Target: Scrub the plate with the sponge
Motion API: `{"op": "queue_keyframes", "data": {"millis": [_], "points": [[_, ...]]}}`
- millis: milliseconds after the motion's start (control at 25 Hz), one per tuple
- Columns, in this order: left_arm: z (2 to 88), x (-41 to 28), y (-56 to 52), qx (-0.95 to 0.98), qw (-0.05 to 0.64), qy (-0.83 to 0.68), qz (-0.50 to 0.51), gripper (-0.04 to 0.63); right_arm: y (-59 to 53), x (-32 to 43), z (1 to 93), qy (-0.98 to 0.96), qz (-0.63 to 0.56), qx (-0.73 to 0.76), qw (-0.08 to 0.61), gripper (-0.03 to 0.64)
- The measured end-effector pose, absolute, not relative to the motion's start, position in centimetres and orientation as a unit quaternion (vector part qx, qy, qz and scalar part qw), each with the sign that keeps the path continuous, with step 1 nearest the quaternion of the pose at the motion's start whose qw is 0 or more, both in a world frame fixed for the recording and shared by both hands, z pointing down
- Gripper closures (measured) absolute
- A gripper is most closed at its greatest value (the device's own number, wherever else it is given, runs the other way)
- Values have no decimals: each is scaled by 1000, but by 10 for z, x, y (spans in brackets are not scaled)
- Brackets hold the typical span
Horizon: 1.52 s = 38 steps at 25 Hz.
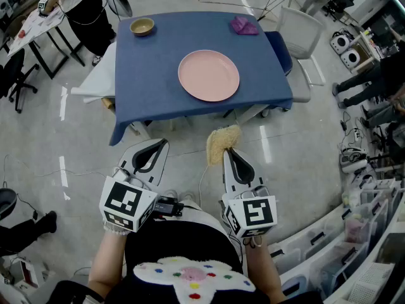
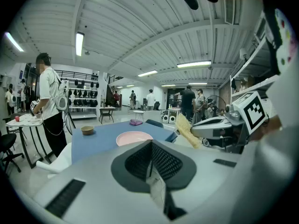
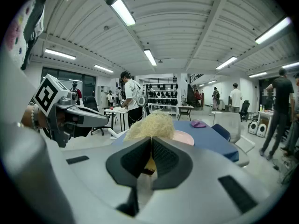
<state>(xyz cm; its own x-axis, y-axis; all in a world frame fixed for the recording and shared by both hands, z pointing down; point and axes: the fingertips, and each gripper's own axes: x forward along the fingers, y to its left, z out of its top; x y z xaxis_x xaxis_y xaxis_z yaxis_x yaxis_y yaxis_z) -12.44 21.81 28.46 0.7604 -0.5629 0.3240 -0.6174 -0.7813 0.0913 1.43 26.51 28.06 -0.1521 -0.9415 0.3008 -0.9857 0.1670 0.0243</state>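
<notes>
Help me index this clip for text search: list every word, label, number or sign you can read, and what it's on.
No words or numbers can be read in any view.
Left gripper and right gripper: the cubes bear black-and-white square markers only, no letters.
Storage bins: any labels are too small to read.

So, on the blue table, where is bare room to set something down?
The blue-clothed table is bare left of the round pink plate, nearer than the small tan bowl, and along the far edge between bowl and crumpled purple cloth. Nowhere is crowded; the plate takes the middle.
</notes>
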Motion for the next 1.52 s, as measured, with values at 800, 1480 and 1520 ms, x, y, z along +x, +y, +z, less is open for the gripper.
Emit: {"op": "queue_keyframes", "data": {"millis": [800,1480,1520], "points": [[280,-125,207,933,91,-323,129,584,256,13,282,-753,116,641,94,600],[277,-109,207,932,81,-332,123,499,255,23,285,-761,111,631,102,598],[278,-108,208,931,82,-334,125,499,256,26,285,-761,110,631,102,598]]}}
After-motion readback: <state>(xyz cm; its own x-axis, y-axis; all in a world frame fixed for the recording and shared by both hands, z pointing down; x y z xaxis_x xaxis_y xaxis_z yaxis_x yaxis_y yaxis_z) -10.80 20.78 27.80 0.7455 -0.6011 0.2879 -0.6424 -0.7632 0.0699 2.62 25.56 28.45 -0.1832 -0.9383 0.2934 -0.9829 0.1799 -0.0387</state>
